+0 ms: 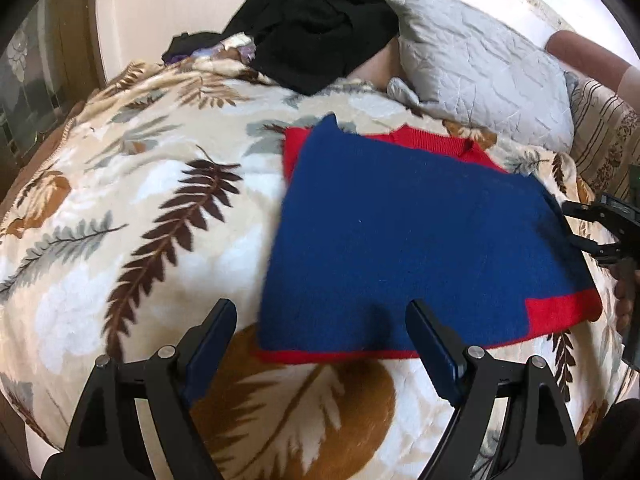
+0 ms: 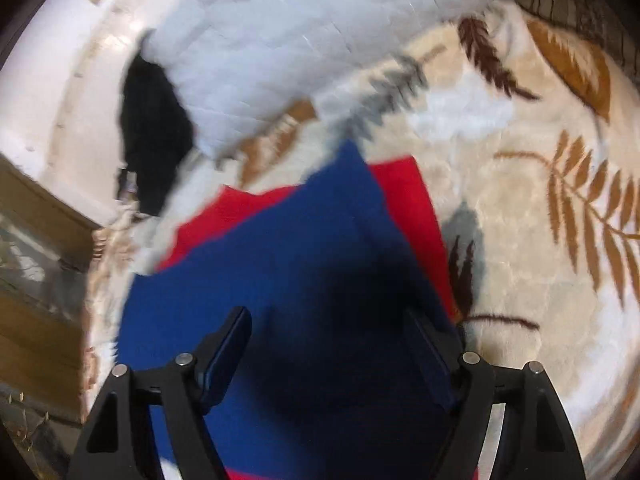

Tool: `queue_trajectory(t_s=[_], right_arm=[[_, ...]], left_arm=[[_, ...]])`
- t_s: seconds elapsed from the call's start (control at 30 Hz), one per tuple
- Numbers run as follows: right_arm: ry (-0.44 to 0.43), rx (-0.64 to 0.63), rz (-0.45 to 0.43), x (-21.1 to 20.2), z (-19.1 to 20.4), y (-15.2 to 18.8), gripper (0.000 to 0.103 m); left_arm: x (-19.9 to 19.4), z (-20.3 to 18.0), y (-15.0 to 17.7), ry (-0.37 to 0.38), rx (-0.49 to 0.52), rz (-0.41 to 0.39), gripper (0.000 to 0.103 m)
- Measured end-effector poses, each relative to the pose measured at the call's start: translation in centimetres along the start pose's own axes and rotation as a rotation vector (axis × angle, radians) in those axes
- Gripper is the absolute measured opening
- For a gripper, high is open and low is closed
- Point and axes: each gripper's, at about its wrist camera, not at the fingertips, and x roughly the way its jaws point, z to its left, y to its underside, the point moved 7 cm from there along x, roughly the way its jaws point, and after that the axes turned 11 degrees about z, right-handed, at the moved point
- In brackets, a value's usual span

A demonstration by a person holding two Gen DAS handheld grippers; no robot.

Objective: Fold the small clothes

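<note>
A small blue knit garment with red trim (image 1: 416, 248) lies folded flat on the leaf-print blanket (image 1: 152, 208). My left gripper (image 1: 322, 320) is open and empty, hovering at the garment's near edge. My right gripper (image 1: 576, 224) shows at the garment's right edge, open. In the right wrist view the garment (image 2: 280, 264) fills the centre, blurred, and my right gripper (image 2: 330, 328) is open just above it, holding nothing.
A grey quilted pillow (image 1: 480, 68) and a heap of black clothes (image 1: 320, 28) lie at the head of the bed. A striped cushion (image 1: 604, 140) sits at the right. A wooden cabinet (image 2: 36, 280) stands left of the bed.
</note>
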Motion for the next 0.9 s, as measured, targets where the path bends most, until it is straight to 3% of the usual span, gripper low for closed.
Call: queue_trajectory(t_s=[0.07, 0.23, 0.47, 0.77, 0.9], right_arm=[[0.025, 0.025, -0.008, -2.0, -0.9, 1.8, 0.081], [-0.037, 0.057, 0.011, -5.0, -2.1, 8.1, 0.081], [-0.159, 0.138, 0.040, -5.2, -2.4, 15.4, 0.081], [-0.343, 0.301, 0.040, -2.7, -2.3, 14.2, 0.081], [-0.364, 0.377, 0.004, -1.7, -2.8, 12.3, 0.081]], left_arm=[[-0.5, 0.4, 0.4, 0.010, -0.018, 0.000, 0.087], [-1.8, 0.7, 1.5, 0.029, -0.028, -0.017, 0.087], [-3.0, 0.6, 3.5, 0.029, -0.018, -0.013, 0.087], [-3.9, 2.4, 4.0, 0.027, -0.077, -0.029, 0.087], [-3.7, 2.4, 3.7, 0.029, -0.080, -0.032, 0.087]])
